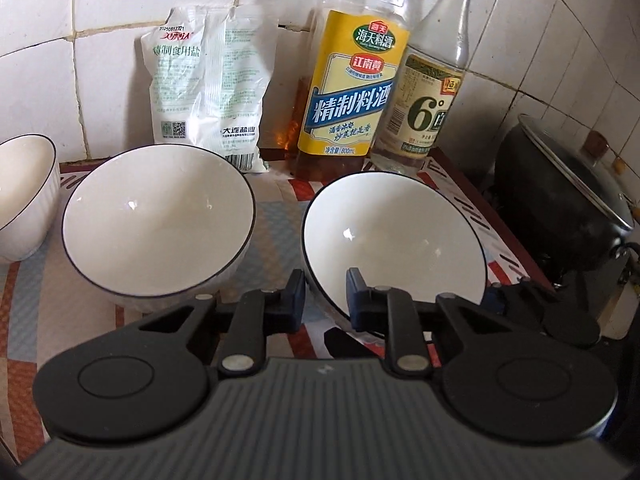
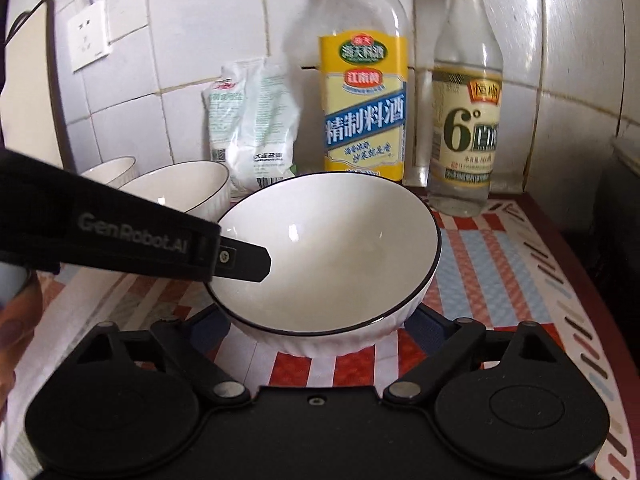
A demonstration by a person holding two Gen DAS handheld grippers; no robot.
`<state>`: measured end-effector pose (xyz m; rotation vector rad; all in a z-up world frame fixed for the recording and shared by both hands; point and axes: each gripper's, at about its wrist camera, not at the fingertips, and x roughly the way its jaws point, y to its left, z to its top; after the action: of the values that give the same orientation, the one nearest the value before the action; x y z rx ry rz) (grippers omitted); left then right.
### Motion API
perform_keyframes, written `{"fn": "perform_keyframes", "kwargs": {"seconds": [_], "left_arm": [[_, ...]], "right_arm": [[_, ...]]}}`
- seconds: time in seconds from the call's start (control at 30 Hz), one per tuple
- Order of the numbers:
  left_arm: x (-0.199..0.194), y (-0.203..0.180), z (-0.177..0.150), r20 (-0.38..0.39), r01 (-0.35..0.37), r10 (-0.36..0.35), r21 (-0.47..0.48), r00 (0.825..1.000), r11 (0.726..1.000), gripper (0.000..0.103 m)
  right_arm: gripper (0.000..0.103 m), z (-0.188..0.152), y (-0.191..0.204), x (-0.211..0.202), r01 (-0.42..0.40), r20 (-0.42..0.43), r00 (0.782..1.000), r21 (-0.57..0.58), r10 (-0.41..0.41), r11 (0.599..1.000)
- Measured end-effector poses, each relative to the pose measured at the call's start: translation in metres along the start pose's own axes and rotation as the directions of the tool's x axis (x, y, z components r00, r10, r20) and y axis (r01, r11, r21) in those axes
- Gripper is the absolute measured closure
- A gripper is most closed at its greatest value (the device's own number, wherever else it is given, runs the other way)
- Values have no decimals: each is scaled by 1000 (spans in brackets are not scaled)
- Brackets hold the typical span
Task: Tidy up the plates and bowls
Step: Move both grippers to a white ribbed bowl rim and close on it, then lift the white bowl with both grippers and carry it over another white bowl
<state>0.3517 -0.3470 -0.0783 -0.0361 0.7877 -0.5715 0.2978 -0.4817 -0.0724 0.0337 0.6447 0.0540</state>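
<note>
Three white bowls with thin black rims stand on a patterned mat. In the left wrist view, one bowl (image 1: 12,200) is at the far left edge, one (image 1: 158,224) at centre left, and a tilted one (image 1: 394,236) at centre right. My left gripper (image 1: 325,292) is shut on the near rim of the tilted bowl, one finger inside, one outside. In the right wrist view the same bowl (image 2: 332,256) is tilted, with the left gripper's finger (image 2: 244,260) in it. My right gripper (image 2: 320,328) is open, its fingers either side of the bowl's base.
A salt bag (image 1: 204,84), a yellow-labelled cooking wine bottle (image 1: 352,80) and a vinegar bottle (image 1: 432,92) stand against the tiled wall. A black lidded pot (image 1: 560,200) sits at the right. A wall socket (image 2: 88,36) and a board (image 2: 28,92) are at the left.
</note>
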Motion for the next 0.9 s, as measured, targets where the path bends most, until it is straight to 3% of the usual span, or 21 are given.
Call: {"fn": "perform_keyframes", "kwargs": {"seconds": [0.4, 0.73, 0.9], "left_arm": [[-48, -5, -27, -38, 2, 2, 95, 999, 995, 83], [-98, 10, -60, -61, -34, 46, 183, 997, 983, 83], [-116, 25, -69, -104, -13, 33, 187, 994, 982, 83]], "right_arm": [[8, -16, 27, -40, -21, -18, 1000, -8, 21, 1000], [8, -35, 68, -79, -96, -35, 995, 5, 96, 995], [8, -41, 86, -89, -134, -59, 989, 9, 134, 991]]}}
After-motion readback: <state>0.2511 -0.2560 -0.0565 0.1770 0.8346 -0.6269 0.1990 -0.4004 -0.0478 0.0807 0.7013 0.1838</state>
